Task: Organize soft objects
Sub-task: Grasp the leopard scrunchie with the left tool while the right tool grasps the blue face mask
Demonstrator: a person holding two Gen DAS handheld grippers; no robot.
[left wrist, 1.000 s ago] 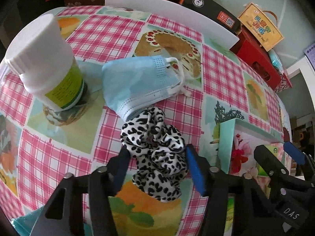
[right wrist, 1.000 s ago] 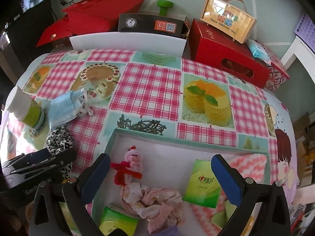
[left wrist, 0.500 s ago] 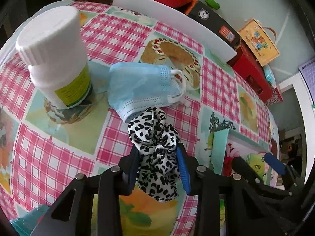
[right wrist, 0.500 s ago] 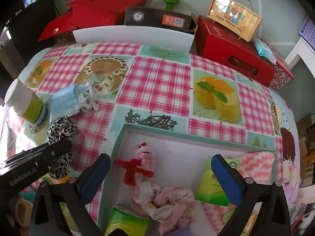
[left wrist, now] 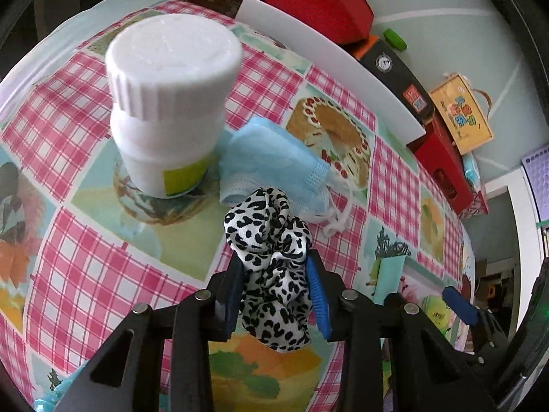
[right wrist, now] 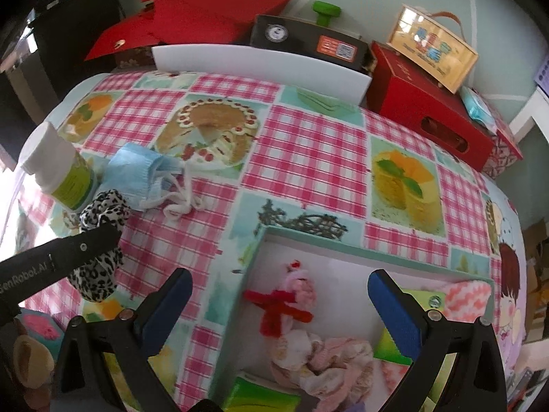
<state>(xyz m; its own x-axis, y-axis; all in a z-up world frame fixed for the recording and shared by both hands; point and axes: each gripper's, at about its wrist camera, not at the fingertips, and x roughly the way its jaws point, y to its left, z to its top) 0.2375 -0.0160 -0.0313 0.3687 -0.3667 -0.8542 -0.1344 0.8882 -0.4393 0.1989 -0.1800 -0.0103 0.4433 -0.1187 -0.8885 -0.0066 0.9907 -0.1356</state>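
Note:
My left gripper [left wrist: 274, 274] is shut on a black-and-white leopard-print scrunchie [left wrist: 271, 240], which bunches up between the blue pads just above the tablecloth. The right wrist view shows the same scrunchie [right wrist: 99, 213] hanging from the left gripper's black finger [right wrist: 68, 250]. A crumpled blue face mask [left wrist: 274, 158] lies just beyond it, beside a white bottle [left wrist: 168, 103]. My right gripper [right wrist: 279, 295] stands open and holds nothing. It hovers over a teal-rimmed box [right wrist: 308, 237] that contains a pink doll with a red scarf [right wrist: 291, 295], crumpled pink cloth [right wrist: 326, 357] and green tissue packs [right wrist: 422, 309].
The table wears a pink checked cloth with cake pictures [right wrist: 308, 144]. Along its far edge stand a white board [right wrist: 260, 65], red boxes [right wrist: 429, 110], a black box [right wrist: 305, 41] and a yellow gift box [right wrist: 432, 48]. A pink zigzag cloth [right wrist: 466, 295] lies in the box's right corner.
The left jaws have closed onto the scrunchie and raised it off the cloth, and the gripper has moved closer to the bottle. The right gripper has drifted slightly, still open.

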